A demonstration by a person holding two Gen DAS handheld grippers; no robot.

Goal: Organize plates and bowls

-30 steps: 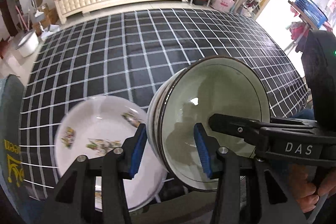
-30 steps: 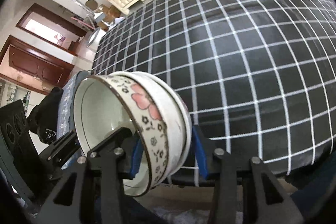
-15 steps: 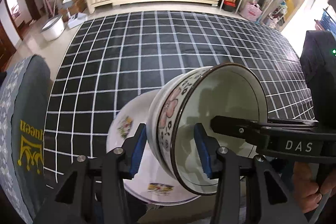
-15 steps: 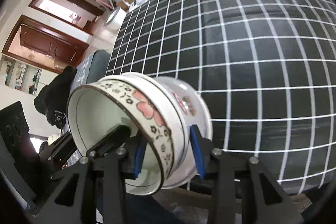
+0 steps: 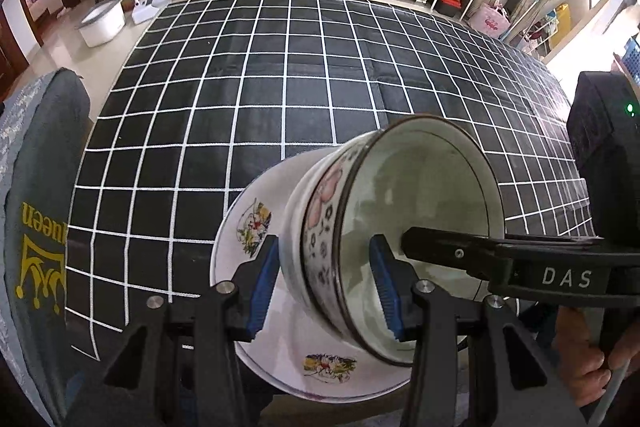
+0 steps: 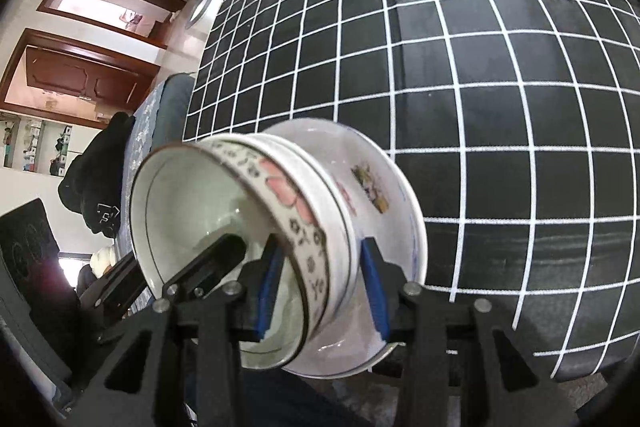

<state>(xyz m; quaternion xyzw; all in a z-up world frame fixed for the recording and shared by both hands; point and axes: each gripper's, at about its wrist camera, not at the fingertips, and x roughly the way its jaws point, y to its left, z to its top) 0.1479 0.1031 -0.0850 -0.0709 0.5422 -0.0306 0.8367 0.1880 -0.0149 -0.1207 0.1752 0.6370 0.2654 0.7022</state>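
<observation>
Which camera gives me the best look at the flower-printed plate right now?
The left wrist view: the plate shows two flower prints and most of its rim behind the stacked bowls. In the right wrist view the plate shows only its far half; the bowls cover the rest.

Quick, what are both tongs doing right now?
Left tongs: closed on the stacked bowls.
Right tongs: closed on the same stacked bowls.

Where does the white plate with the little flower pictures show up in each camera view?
Left wrist view: the white plate with flower pictures lies bottom centre, behind the stacked floral-banded bowls.
Right wrist view: the same plate sits lower centre, right of the bowls.
Shared landmark: the black cloth with a white grid.
</observation>
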